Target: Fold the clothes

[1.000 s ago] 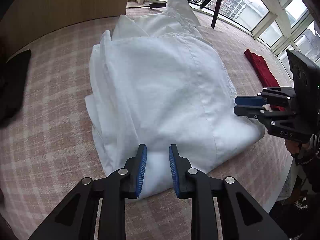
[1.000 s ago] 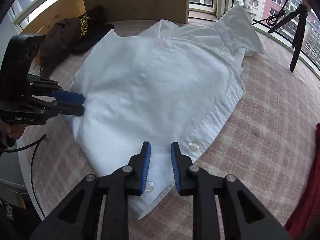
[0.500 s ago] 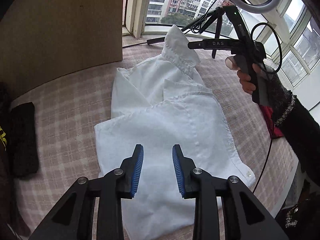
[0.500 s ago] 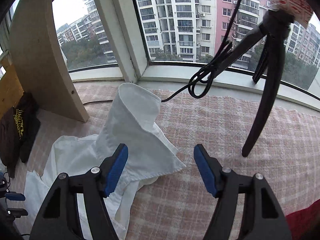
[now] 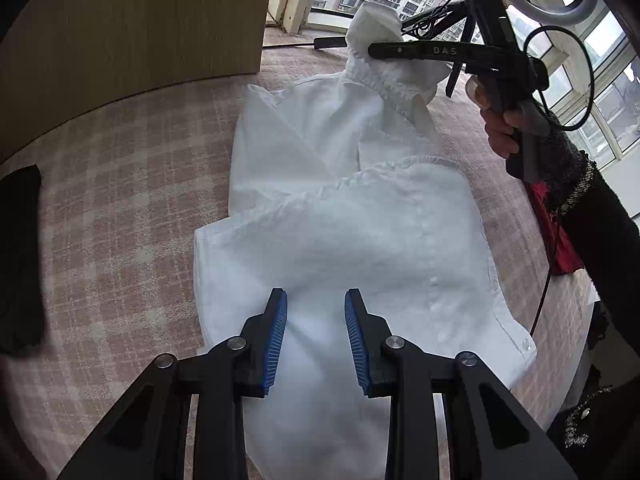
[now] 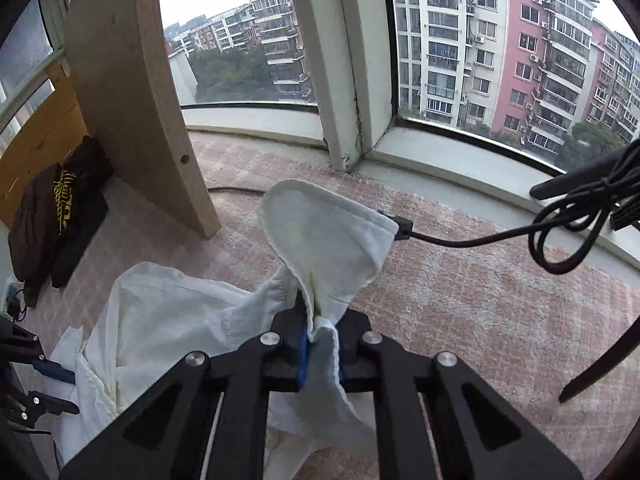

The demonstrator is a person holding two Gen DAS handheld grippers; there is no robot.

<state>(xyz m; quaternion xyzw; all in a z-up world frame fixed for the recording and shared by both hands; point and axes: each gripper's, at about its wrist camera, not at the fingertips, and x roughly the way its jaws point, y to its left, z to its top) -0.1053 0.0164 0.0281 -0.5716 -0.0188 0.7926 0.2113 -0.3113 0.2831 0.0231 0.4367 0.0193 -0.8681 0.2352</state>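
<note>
A white shirt [image 5: 360,240] lies partly folded on the pink checked tablecloth [image 5: 120,208]. My left gripper [image 5: 316,332] hovers over its near part, jaws apart, nothing pinched between the blue pads. At the far end my right gripper [image 5: 372,50] has the shirt collar [image 6: 324,240] between its closing jaws. In the right wrist view the pads of the right gripper [image 6: 320,340] press on the collar, which stands up off the cloth. The left gripper [image 6: 60,390] shows at that view's left edge.
A wooden panel [image 5: 140,20] stands at the back left, with dark folded clothes [image 6: 52,216] beside it. A red garment [image 5: 556,240] lies at the right edge. A black cable [image 6: 560,232] and tripod legs sit by the window ledge. A black cloth [image 5: 20,260] lies far left.
My right gripper left the shirt's near hem, travelled to the far end, opened wide and closed on the collar, raising it. The left gripper shifted a little over the shirt.
</note>
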